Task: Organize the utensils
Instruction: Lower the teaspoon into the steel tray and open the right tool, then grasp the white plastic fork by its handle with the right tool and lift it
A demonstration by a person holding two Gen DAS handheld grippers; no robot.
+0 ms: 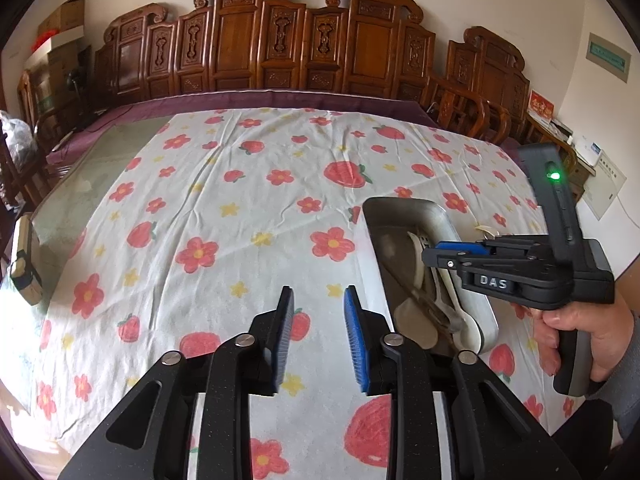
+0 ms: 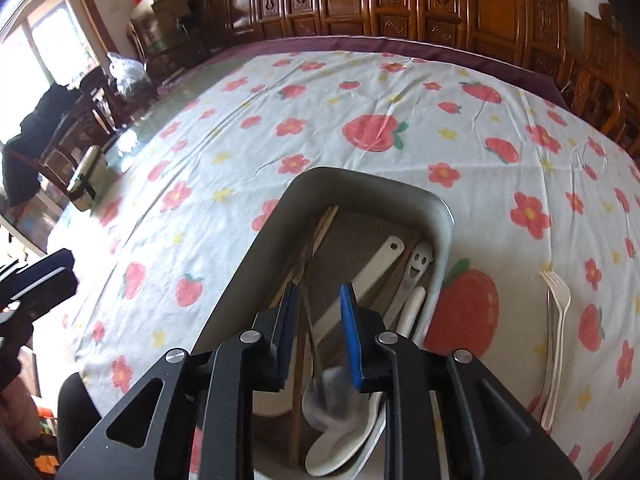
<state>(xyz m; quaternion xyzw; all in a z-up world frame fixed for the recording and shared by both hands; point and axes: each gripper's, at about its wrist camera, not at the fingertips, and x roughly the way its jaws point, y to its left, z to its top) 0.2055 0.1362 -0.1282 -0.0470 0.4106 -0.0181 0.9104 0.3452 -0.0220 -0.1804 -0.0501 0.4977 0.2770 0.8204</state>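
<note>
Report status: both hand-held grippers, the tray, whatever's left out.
Left hand-held gripper open, empty, over the cloth. Right hand-held gripper open above the tray, nothing pinched. Spoons and chopsticks in. Forks on the cloth, right of tray.

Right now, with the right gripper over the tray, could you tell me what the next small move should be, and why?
Probably lift the right gripper clear of the metal tray and swing it toward the forks. Its jaws stand open with nothing pinched, spoons and chopsticks already lie in the tray, and the forks lie alone on the cloth beside it.
</note>
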